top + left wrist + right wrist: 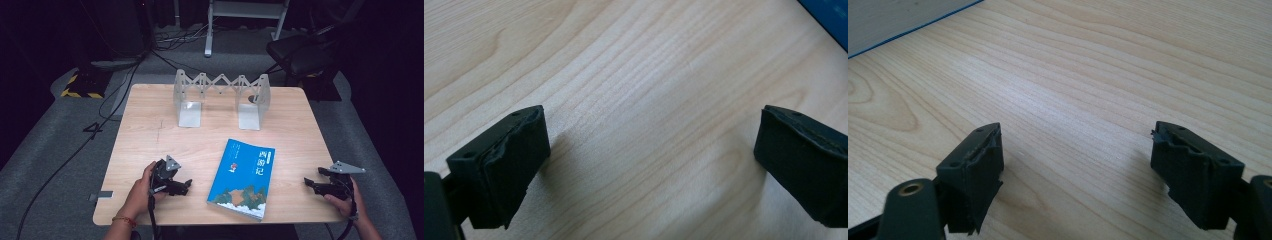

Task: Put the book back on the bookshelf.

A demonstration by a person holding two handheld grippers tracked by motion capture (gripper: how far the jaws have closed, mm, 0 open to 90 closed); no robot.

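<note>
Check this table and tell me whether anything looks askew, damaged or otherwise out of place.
The blue book lies flat, skewed to the table edges, not standing in the metal book rack behind it. The pad on the right hand-held gripper looks ragged at its edges. Nothing is spilled; both the right and the left hand-held gripper are open and empty.

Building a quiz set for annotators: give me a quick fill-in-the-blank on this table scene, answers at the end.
1. The book lying flat on the table has a cover that is mainly ____.
2. The book lies ____ the left gripper and the right gripper.
3. Both grippers have their jaws ____, with nothing in them.
4. The metal folding bookstand at the far edge holds ____ books.

Missing words: blue; between; open; no
</note>
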